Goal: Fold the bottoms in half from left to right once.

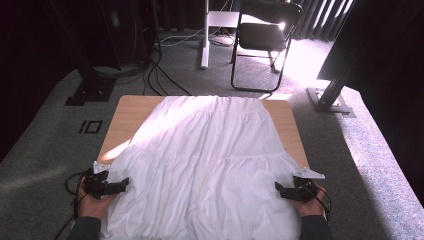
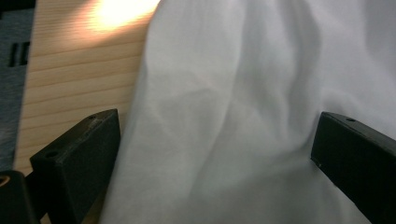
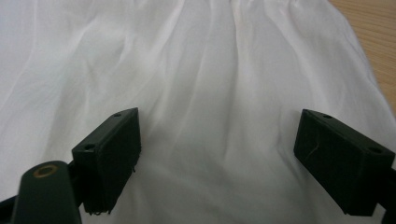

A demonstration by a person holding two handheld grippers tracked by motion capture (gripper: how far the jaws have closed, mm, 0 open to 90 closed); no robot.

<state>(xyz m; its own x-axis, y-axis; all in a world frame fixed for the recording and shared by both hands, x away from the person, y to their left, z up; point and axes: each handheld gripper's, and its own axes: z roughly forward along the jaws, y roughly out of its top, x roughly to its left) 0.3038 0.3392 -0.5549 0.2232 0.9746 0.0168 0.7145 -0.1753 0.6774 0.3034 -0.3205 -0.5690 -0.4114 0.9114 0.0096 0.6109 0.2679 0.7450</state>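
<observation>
A white tiered skirt [image 1: 205,160] lies spread flat over a wooden table [image 1: 127,115], its waistband at the far end and its wide hem toward me. My left gripper [image 1: 122,184] sits at the skirt's near left edge, jaws wide apart. In the left gripper view the cloth [image 2: 224,130] lies between and beneath the open jaws of the left gripper [image 2: 215,149], with its edge by the left jaw. My right gripper [image 1: 278,189] rests at the near right edge, also open. The right gripper view has white cloth [image 3: 210,93] under the spread jaws of the right gripper [image 3: 217,158], nothing pinched.
Bare wood [image 2: 70,70] lies left of the skirt and along the table's right side [image 1: 292,130]. Grey carpet [image 1: 50,165] surrounds the table. A black folding chair [image 1: 265,40], a white post [image 1: 205,35], dark stands and floor cables stand beyond the far edge.
</observation>
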